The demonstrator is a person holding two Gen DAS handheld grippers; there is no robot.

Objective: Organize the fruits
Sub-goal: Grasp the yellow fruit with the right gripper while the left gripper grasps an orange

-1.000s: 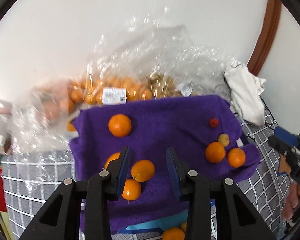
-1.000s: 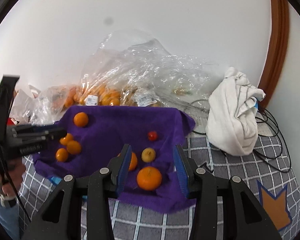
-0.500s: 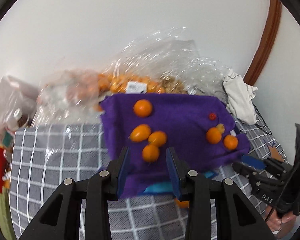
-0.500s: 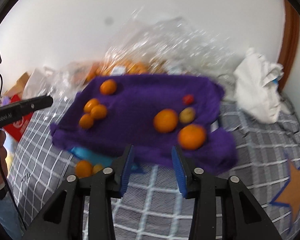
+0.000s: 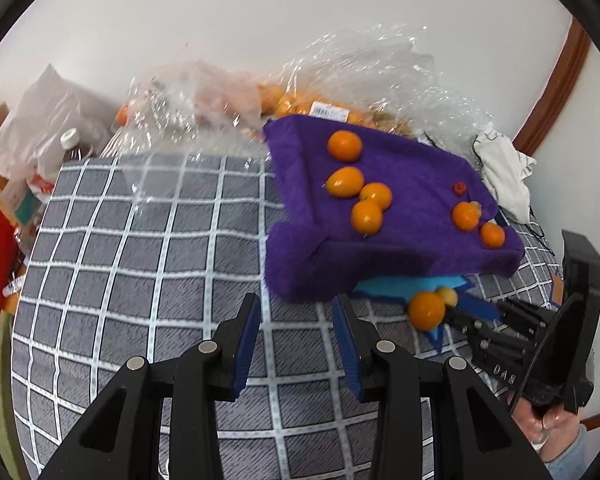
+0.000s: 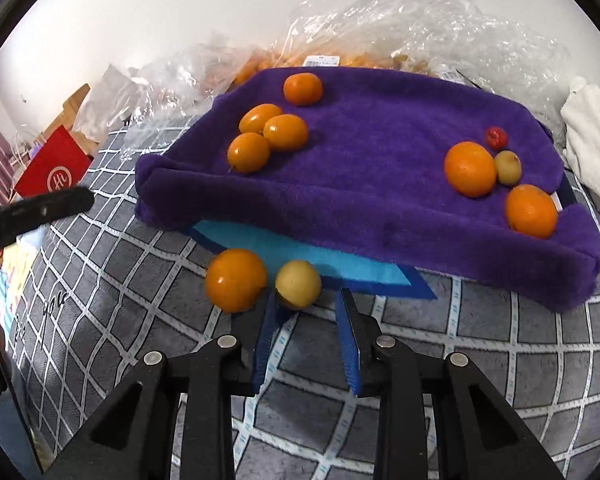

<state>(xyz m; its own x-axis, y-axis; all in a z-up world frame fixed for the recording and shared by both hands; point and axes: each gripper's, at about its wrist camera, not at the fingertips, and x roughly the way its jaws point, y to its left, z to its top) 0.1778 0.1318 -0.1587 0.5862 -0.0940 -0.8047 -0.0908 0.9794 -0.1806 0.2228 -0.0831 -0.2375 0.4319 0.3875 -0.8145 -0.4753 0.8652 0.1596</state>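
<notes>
1. A grey blanket (image 5: 140, 264) with a white grid pattern is covering the surface, and a plain white wall (image 5: 260, 20) is standing behind it, with a brown wooden trim (image 5: 556, 92) curving up at the right.
2. A purple towel (image 6: 380, 184) is lying over the far right part of the blanket, with a blue sheet (image 6: 340, 264) sticking out from under its near edge.
3. Three small oranges (image 6: 268, 136) are sitting together on the towel's left part, touching one another, and a fourth orange (image 6: 302, 88) is lying just behind them.
4. On the towel's right part, two bigger oranges (image 6: 470, 168), a yellowish fruit (image 6: 507, 167) and a small red fruit (image 6: 496, 137) are resting close together.
5. A loose orange (image 6: 236, 280) and a pale yellow fruit (image 6: 298, 284) are lying side by side on the blanket, just off the towel's near edge.
6. The right gripper (image 6: 306, 316) is hanging wide apart and empty, its left finger right beside the yellow fruit.
7. The left gripper (image 5: 296, 320) is hovering over bare blanket, also spread wide and holding nothing.
8. Clear plastic bags (image 5: 340, 80) of fruit are piling against the wall behind the towel, a white cloth (image 5: 504, 168) is lying at the right, and a red box (image 6: 54, 170) is standing at the left.
</notes>
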